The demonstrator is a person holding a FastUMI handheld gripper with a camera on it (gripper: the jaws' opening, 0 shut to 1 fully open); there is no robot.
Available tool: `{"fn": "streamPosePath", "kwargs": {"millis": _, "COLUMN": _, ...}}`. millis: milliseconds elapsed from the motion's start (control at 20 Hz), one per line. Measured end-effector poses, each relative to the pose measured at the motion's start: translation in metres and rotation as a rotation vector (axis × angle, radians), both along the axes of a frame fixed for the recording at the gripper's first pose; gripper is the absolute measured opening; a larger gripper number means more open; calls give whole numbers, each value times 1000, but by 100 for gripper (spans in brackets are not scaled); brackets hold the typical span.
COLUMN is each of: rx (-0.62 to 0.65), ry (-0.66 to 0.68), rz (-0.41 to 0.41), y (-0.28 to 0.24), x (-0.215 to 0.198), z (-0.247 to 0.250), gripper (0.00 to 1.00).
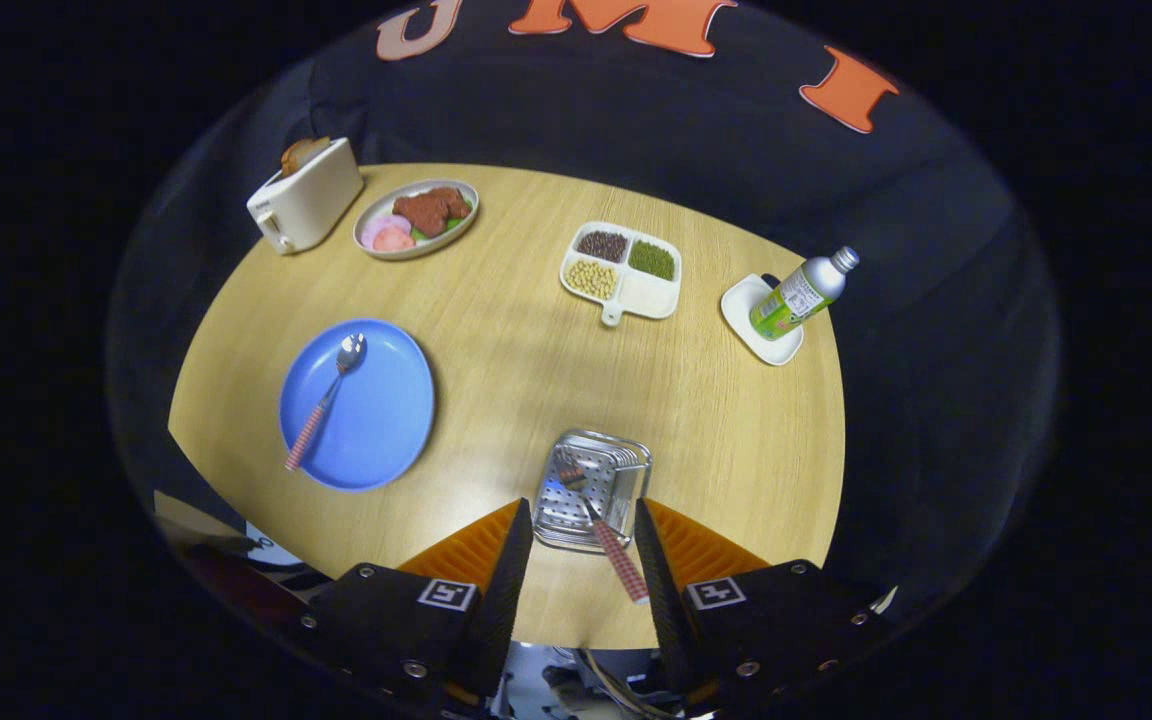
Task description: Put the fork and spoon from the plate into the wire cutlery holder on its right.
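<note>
A round, pale wood-grain counter [496, 340] stands before a black cloth wall [636, 130]. Soft light pools on its middle; beyond its rim everything falls dark.

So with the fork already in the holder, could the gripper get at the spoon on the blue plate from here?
Probably yes. The spoon lies alone on the blue plate, its checked handle toward the near rim, nothing over or beside it. The gripper is open above the wire holder, where the fork stands; bare table lies between.
</note>
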State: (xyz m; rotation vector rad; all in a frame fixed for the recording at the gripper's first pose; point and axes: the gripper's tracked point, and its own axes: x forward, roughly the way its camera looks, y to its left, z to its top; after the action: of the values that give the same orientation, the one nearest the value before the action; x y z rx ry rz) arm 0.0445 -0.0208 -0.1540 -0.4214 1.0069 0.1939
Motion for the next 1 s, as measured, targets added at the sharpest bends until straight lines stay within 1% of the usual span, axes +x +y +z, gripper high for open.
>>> {"fn": "streamPosePath", "kwargs": {"millis": 100, "rx": 54, "ry": -79, "rz": -30, "y": 24, "x": -6, "z": 2, "gripper": 67}}
{"fn": "streamPosePath", "kwargs": {"millis": 250, "rx": 99, "ry": -148, "rz": -64, "y": 58, "x": -19, "z": -9, "gripper": 71}}
{"fn": "streamPosePath", "kwargs": {"millis": 300, "rx": 125, "ry": -155, "rz": -74, "y": 72, "x": -25, "z": -17, "gripper": 75}}
{"fn": "streamPosePath", "kwargs": {"millis": 400, "rx": 174, "ry": -156, "rz": -81, "y": 101, "x": -36, "z": -35, "gripper": 77}}
{"fn": "streamPosePath", "kwargs": {"millis": 500, "rx": 199, "ry": -172, "rz": -64, "y": 129, "x": -44, "z": -51, "gripper": 78}}
{"fn": "streamPosePath", "kwargs": {"millis": 650, "rx": 261, "ry": -144, "rz": -36, "y": 173, "x": -58, "z": -77, "gripper": 81}}
{"fn": "streamPosePath", "kwargs": {"millis": 850, "rx": 257, "ry": -202, "rz": -35, "y": 198, "x": -54, "z": -95, "gripper": 83}}
{"fn": "streamPosePath", "kwargs": {"millis": 1000, "rx": 239, "ry": -227, "rz": -19, "y": 212, "x": -54, "z": -113, "gripper": 86}}
